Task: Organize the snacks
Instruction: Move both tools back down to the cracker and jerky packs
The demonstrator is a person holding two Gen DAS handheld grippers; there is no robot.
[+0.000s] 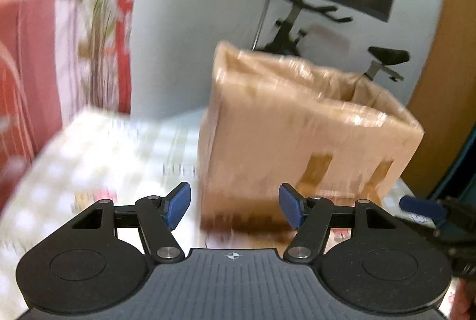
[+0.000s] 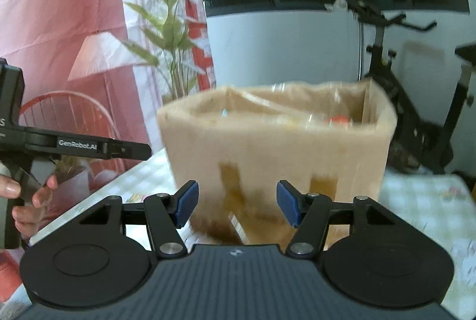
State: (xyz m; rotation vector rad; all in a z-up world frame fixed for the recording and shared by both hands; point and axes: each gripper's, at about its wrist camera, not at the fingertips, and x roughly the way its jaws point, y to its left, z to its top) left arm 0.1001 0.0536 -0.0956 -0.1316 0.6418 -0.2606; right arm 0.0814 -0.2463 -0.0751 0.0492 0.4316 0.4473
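Right wrist view alone shows snacks (image 2: 337, 120) inside the box (image 2: 276, 147); both grippers' fingers apart, empty.

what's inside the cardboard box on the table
Through the open top of the cardboard box, the right wrist view shows clear wrapping and something orange-red near the far wall. Blur and the near wall hide everything lower down.

I'm seeing a cardboard box (image 2: 276, 147) wrapped in glossy tape that's catching the light, sitting on a checked cloth (image 1: 98, 153) that's looking soft and matt. My gripper (image 2: 236, 202) is showing matt black plastic arms, ribbed blue pads (image 2: 286, 201) and shiny metal pivot pins (image 2: 171, 248).
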